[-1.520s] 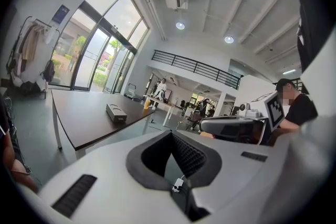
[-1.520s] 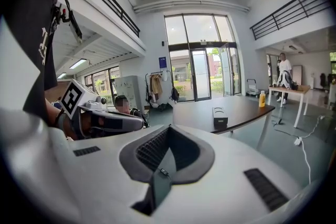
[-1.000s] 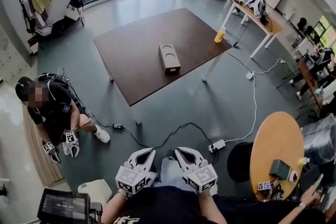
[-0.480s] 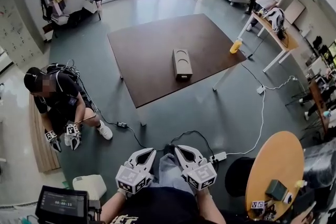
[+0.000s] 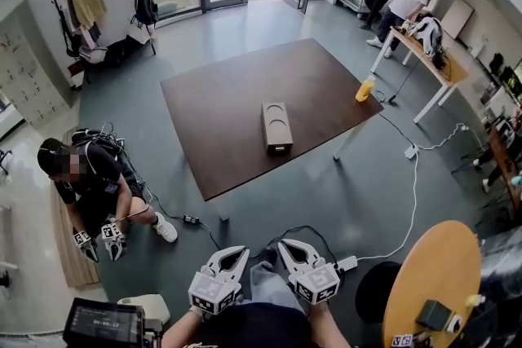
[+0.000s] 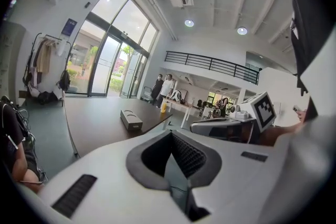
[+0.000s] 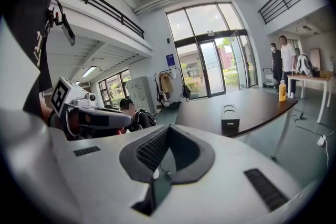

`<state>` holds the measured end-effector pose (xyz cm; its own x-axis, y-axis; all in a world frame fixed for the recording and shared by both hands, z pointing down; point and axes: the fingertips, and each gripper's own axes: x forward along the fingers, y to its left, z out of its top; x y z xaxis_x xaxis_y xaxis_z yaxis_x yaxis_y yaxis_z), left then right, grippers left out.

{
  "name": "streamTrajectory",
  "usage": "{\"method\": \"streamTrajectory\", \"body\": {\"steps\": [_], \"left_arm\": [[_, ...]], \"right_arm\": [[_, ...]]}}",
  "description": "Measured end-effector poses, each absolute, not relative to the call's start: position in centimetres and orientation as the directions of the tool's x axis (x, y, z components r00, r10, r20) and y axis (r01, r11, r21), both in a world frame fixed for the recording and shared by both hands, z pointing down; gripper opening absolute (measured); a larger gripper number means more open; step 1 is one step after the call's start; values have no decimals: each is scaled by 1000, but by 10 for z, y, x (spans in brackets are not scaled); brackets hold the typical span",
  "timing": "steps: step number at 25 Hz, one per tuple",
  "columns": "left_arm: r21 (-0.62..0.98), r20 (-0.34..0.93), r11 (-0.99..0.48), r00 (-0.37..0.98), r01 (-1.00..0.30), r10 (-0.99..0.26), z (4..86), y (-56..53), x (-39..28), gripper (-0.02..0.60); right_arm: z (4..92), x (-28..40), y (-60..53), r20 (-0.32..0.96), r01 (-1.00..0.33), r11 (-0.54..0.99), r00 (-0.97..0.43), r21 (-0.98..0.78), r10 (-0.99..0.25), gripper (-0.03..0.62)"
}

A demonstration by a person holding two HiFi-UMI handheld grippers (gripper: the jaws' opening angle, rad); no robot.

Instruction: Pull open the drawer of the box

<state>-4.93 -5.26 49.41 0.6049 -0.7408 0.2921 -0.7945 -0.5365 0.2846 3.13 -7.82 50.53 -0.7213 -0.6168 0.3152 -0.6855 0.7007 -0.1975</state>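
Holding both tools low against the body, well apart from the dark table [image 5: 212,106]: left gripper [image 5: 237,252] and right gripper [image 5: 286,244] each have jaws pressed together, nothing between them. Box [image 5: 276,125] lies flat near the table's middle, long axis pointing toward the person, untouched, with the drawer [image 5: 279,147] front on its near short end looking flush with the body. Yellow bottle [image 5: 364,90] stands at the table's right corner, well apart from the box; another person [image 5: 86,187] crouches on the floor at left.
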Motion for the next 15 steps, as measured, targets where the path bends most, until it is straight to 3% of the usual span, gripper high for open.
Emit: {"method": "streamTrajectory", "body": {"steps": [15], "left_arm": [[239,286,-536,586,-810,-758,479,-158,0,6]], "right_arm": [[478,82,-200,248,-675,717,-734,-171,-632,-14]]}}
